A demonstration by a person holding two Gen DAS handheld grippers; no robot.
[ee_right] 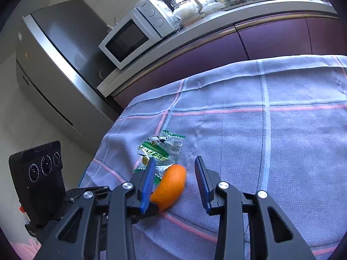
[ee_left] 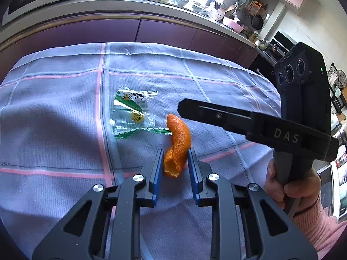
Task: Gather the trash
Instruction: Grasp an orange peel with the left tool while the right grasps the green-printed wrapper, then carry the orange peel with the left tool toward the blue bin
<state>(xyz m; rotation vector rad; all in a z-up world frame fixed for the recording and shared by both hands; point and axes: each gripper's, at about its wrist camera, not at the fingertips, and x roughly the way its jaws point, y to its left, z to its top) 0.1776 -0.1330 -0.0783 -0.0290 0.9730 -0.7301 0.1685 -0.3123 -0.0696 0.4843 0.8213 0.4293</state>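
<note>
An orange peel point(ee_left: 177, 145) lies on the checked cloth, with a clear and green plastic wrapper point(ee_left: 132, 113) just to its left. My left gripper point(ee_left: 175, 158) is open, its blue pads on either side of the peel's near end, not clamped. My right gripper point(ee_right: 175, 164) is open above the cloth; the peel point(ee_right: 170, 186) sits between its fingers, close to the left pad, and the wrapper point(ee_right: 160, 149) lies just beyond. The right gripper's body point(ee_left: 249, 121) shows in the left wrist view, reaching in from the right above the peel.
The lilac checked tablecloth point(ee_left: 65, 119) covers the table. Behind it run purple cabinets point(ee_left: 108, 30) under a cluttered counter. A microwave point(ee_right: 134, 36) and a steel fridge point(ee_right: 58, 65) stand to the left. The table's left edge point(ee_right: 102, 147) drops to the floor.
</note>
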